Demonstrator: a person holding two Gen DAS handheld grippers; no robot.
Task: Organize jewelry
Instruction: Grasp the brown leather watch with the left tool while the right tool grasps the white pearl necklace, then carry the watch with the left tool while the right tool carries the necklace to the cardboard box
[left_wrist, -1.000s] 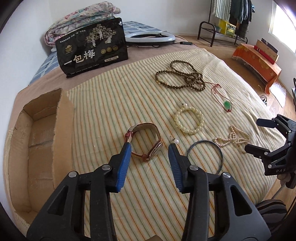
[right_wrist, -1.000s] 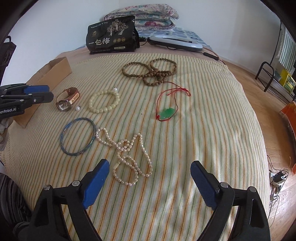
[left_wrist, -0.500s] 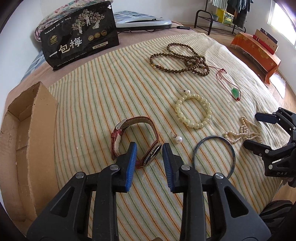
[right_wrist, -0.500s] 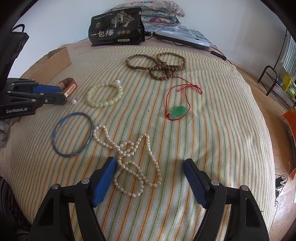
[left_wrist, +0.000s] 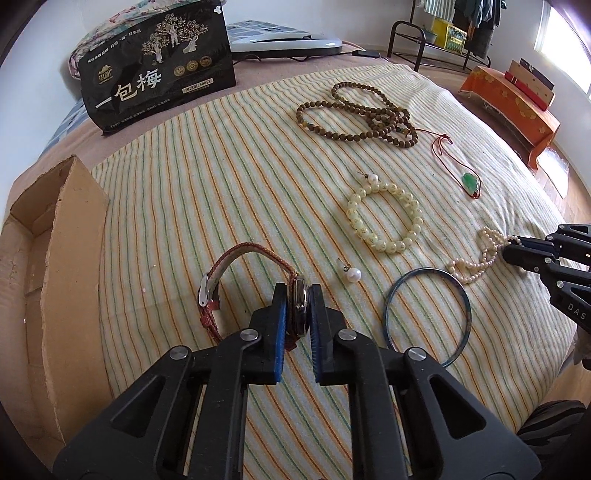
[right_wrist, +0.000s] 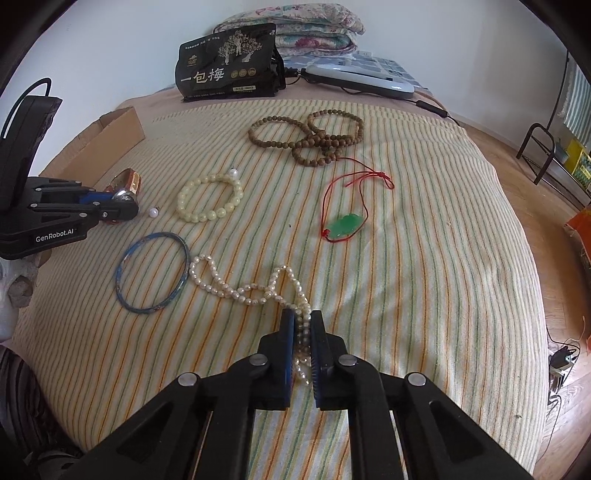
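Observation:
My left gripper (left_wrist: 298, 295) is shut on the case of a red-strapped watch (left_wrist: 236, 280) lying on the striped bedspread (left_wrist: 221, 192). My right gripper (right_wrist: 303, 325) is shut on one end of a white pearl necklace (right_wrist: 236, 288), which also shows in the left wrist view (left_wrist: 476, 262). A blue bangle (right_wrist: 151, 273), a cream bead bracelet (right_wrist: 210, 199), a loose pearl earring (left_wrist: 351, 274), brown wooden beads (right_wrist: 310, 136) and a green pendant on a red cord (right_wrist: 345, 223) lie spread on the bedspread.
An open cardboard box (left_wrist: 40, 266) sits at the bed's left edge. A black printed bag (left_wrist: 159, 70), a grey ring light (left_wrist: 284, 42) and folded bedding (right_wrist: 291, 26) are at the far end. The floor, a rack (left_wrist: 436, 40) and an orange bench (left_wrist: 513, 107) lie to the right.
Both grippers moved forward and closed: the left one onto the watch case, the right one onto the pearl necklace. The necklace has bunched between the right fingers.

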